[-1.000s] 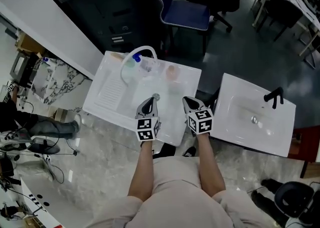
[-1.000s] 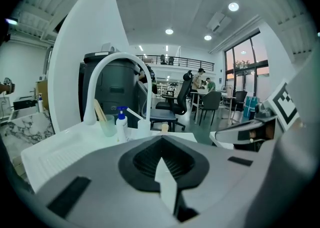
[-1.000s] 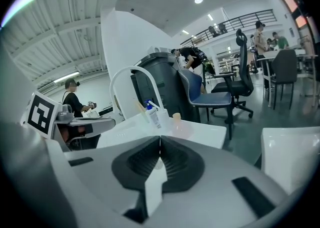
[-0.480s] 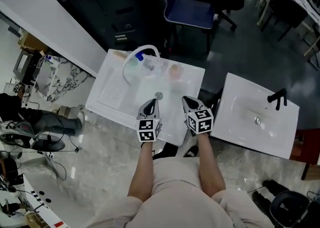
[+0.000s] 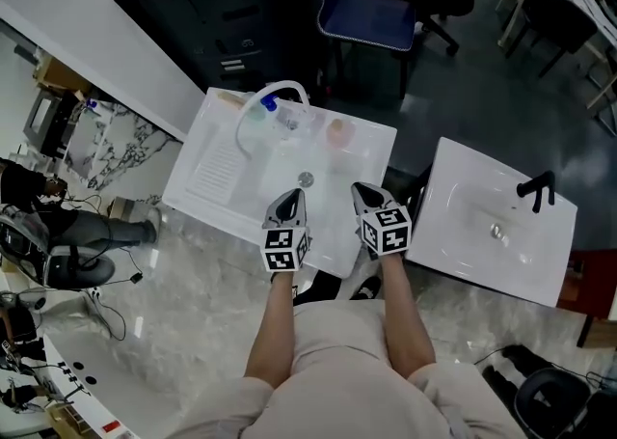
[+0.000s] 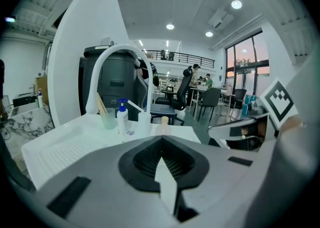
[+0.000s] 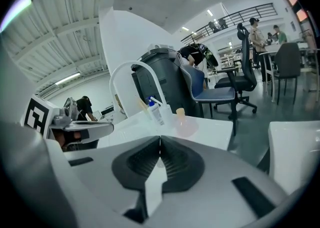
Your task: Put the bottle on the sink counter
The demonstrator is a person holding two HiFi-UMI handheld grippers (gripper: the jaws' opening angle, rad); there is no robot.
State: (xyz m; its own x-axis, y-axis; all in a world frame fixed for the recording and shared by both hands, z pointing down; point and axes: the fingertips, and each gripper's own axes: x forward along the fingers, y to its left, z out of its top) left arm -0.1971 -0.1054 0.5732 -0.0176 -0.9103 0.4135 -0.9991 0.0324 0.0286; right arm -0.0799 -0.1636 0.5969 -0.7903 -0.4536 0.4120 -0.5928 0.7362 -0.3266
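A white sink unit [image 5: 217, 172] stands in front of me with a white arched faucet [image 5: 277, 95] at its back. Beside the faucet stand a blue-capped pump bottle [image 5: 269, 112] and a round peach-coloured bottle [image 5: 336, 134]. The pump bottle [image 6: 122, 118] and the peach bottle [image 6: 164, 121] also show ahead in the left gripper view, far from the jaws. My left gripper [image 5: 287, 204] and right gripper [image 5: 365, 200] hover side by side over the sink's near edge. Both are shut and hold nothing.
A green cup [image 6: 107, 118] and a clear cup [image 6: 144, 122] stand by the bottles. A second white basin [image 5: 487, 254] with a black tap [image 5: 536, 185] lies to the right. A dark cabinet [image 5: 222, 13] and office chairs [image 5: 371, 20] stand behind.
The head view has drifted slightly, so the sink sits a little higher in the picture. Both grippers stay shut in the same place over the near edge.
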